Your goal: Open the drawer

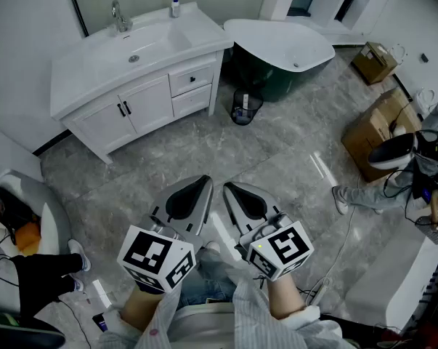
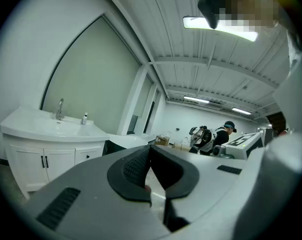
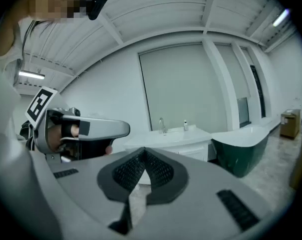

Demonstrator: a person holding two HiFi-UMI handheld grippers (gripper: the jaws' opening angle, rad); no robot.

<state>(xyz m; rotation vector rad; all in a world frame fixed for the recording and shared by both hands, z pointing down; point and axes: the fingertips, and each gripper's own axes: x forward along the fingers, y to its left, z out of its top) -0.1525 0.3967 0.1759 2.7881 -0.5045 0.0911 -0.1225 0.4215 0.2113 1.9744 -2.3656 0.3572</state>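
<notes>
Side by side, the left gripper (image 1: 205,179) and right gripper (image 1: 226,186) hold their ribbed black pads (image 3: 125,171) pressed together on nothing. Well ahead of the fingertips, slightly left, the drawer (image 1: 192,79) sits shut in a white vanity (image 1: 88,71), its flat rectangular front facing them, long axis level, dark knob centred. Glossy grey marble floor (image 1: 204,144) spreads beneath; a dark-green tub (image 1: 277,86) stands ahead-right.
</notes>
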